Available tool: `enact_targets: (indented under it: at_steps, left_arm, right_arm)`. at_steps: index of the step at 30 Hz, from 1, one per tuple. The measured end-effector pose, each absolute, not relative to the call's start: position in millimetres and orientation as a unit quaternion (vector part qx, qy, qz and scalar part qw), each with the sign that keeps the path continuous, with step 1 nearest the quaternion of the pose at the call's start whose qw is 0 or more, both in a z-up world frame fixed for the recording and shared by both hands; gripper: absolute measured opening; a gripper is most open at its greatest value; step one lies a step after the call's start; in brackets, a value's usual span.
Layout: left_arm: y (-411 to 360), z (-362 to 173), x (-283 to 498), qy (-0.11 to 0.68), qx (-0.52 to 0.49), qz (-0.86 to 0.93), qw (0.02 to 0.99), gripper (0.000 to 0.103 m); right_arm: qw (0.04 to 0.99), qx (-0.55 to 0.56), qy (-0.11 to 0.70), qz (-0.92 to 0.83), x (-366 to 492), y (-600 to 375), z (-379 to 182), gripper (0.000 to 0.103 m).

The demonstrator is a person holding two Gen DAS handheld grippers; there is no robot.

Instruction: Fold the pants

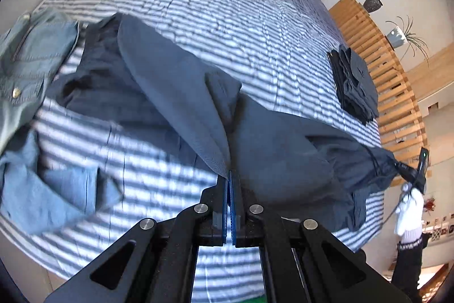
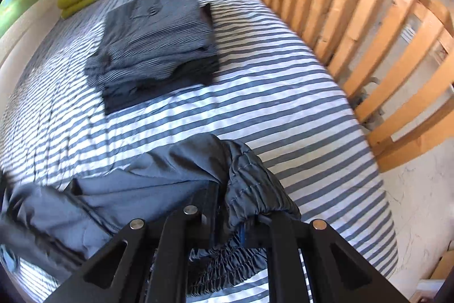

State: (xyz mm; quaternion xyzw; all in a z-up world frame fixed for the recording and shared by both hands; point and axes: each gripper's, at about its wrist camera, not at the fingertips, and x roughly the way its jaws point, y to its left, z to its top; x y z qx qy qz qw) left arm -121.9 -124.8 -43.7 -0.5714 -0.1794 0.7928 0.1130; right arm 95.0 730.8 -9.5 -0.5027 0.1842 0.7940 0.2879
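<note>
Pants (image 1: 176, 93), dark blue-grey, held up over the striped bed (image 1: 227, 19) at two points.
Left hand-held gripper (image 1: 229, 181) is clamped on a fabric edge; right hand-held gripper (image 2: 241, 226) pinches the elastic waistband (image 2: 249, 178). Risk: the thin edge may slip from the left pads, or trailing cloth may snag the denim garment (image 1: 31, 70) alongside, skewing the fold.

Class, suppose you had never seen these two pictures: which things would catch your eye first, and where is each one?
First, the grey-blue pants, spread across the blue-and-white striped bed and pinched at a fabric edge by the left gripper, with the right gripper clamped on their gathered waistband. Next, the neat stack of folded dark clothes farther up the bed near the wooden slatted rail. A light denim shirt lies crumpled at the left.
</note>
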Motion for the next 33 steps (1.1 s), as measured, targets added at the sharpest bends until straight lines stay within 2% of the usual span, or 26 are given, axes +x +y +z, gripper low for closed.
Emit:
enact_targets:
  at_steps: [6,10,12,14,16,21,22,24,25,33]
  left_arm:
    - [-112.3,-76.4,-49.9,-0.178,-0.637,0.734,0.155,0.004]
    - [-129.4,-54.9,-49.4,-0.16,-0.611,0.765,0.123,0.006]
    - [-140.2,-40.7,-66.4,-0.161,-0.592,0.782,0.109,0.02]
    - [-150.1,-32.4,-91.0,-0.158,-0.575,0.798,0.089,0.06]
    - [-155.0,-30.0,-123.4,-0.141,-0.557,0.816,0.062,0.071]
    - [-168.1,-69.6,-205.8,-0.162,-0.573,0.803,0.006,0.071]
    - [-167.2,-82.9,-220.3,-0.166,-0.581,0.797,-0.001,0.067]
    - [-174.3,-105.6,-230.2,-0.183,-0.596,0.782,-0.002,0.021]
    - [-175.4,-111.0,-229.7,-0.191,-0.601,0.776,-0.004,0.004]
    - [-236.6,-73.0,-159.7,-0.204,-0.55,0.809,-0.03,0.002]
  right_arm:
    - [0.318,-0.509,0.202,0.774,106.6,766.3,-23.6,0.011]
    - [0.279,-0.528,0.192,0.779,103.0,751.7,-26.2,0.018]
    - [0.275,-0.522,0.171,0.789,105.6,738.3,-15.5,0.021]
    - [0.267,-0.51,0.161,0.801,109.0,723.7,-0.9,0.024]
    - [0.252,-0.495,0.157,0.816,111.2,707.6,15.5,0.025]
    - [0.2,-0.488,0.117,0.841,92.9,653.1,41.5,0.031]
    - [0.19,-0.489,0.11,0.845,87.1,641.8,43.6,0.031]
    - [0.166,-0.491,0.101,0.849,74.8,622.2,45.3,0.031]
    - [0.156,-0.493,0.094,0.851,67.3,611.4,44.4,0.031]
    - [0.09,-0.508,0.028,0.856,15.2,529.2,22.0,0.031]
